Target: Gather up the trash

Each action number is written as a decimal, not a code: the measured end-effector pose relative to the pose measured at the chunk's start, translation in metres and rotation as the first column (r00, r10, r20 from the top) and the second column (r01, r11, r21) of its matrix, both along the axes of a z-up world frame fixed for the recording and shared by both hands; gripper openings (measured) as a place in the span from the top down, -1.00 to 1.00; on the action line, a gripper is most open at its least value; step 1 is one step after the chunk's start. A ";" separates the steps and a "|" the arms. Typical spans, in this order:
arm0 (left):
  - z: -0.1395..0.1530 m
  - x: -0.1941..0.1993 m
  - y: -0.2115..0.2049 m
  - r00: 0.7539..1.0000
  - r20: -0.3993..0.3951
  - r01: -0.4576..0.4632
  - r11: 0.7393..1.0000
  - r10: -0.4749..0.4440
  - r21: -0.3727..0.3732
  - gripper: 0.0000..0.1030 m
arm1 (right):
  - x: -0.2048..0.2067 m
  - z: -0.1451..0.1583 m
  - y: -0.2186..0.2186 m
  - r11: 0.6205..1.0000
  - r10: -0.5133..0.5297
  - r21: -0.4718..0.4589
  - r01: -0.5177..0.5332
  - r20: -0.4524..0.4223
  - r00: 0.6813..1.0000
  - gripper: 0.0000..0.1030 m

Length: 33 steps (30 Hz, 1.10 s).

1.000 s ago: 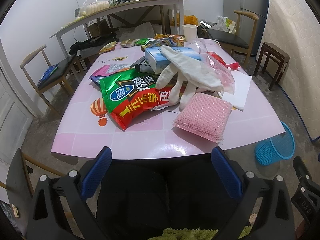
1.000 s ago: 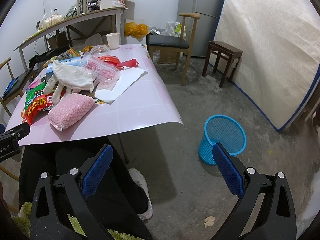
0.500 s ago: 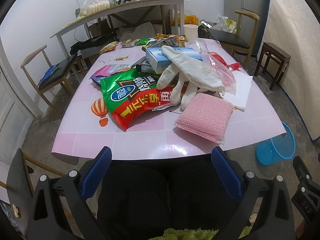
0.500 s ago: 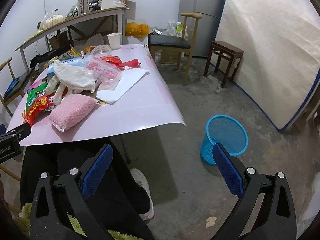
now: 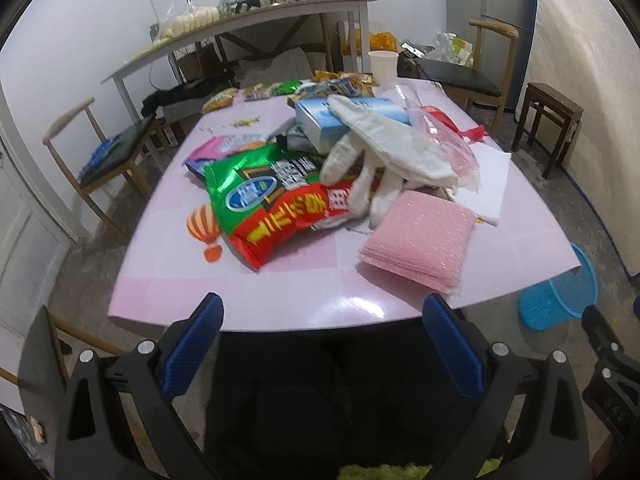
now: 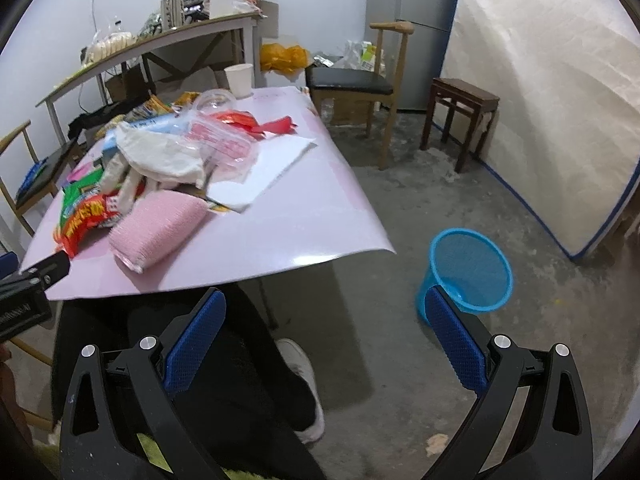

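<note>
A pink table (image 5: 168, 296) holds a pile of trash: a green and red snack bag (image 5: 276, 200), a white glove (image 5: 384, 152), a pink sponge pad (image 5: 420, 240), a blue box (image 5: 320, 120), clear plastic wrap (image 5: 448, 140) and white paper (image 5: 484, 184). My left gripper (image 5: 322, 312) is open and empty, just short of the table's near edge. My right gripper (image 6: 324, 312) is open and empty, low beside the table, with the blue mesh bin (image 6: 468, 272) on the floor ahead to its right. The pile also shows in the right wrist view (image 6: 160, 168).
A paper cup (image 5: 383, 65) and more wrappers (image 5: 280, 89) lie at the table's far end. Wooden chairs (image 5: 108, 156) (image 6: 360, 84) stand on both sides, a dark stool (image 6: 460, 108) and a mattress (image 6: 552, 92) to the right. My legs (image 6: 224, 360) are under the table edge.
Both grippers have edged slightly forward and up; the table and bin sit a little closer in view. Nothing on the table has moved.
</note>
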<state>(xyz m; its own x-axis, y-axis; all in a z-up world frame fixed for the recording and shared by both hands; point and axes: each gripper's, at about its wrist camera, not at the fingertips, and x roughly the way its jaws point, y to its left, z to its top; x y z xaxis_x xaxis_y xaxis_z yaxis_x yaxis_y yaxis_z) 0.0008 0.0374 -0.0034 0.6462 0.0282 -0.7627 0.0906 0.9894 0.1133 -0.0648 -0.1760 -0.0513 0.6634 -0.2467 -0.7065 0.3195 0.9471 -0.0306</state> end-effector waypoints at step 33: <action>0.057 0.144 -0.059 0.852 0.189 0.524 0.798 -0.489 -0.298 -0.36 | 0.180 0.021 -0.121 0.720 0.120 0.655 -0.230 0.209 0.971 -0.08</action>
<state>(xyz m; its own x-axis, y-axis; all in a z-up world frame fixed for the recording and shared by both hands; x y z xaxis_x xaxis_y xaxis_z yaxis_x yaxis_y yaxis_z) 0.1445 -0.0213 0.0539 0.5691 -0.5622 -0.6000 0.5950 0.7853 -0.1714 0.1149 -0.2969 -0.0304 0.7510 0.3854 -0.5361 0.0946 0.7408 0.6651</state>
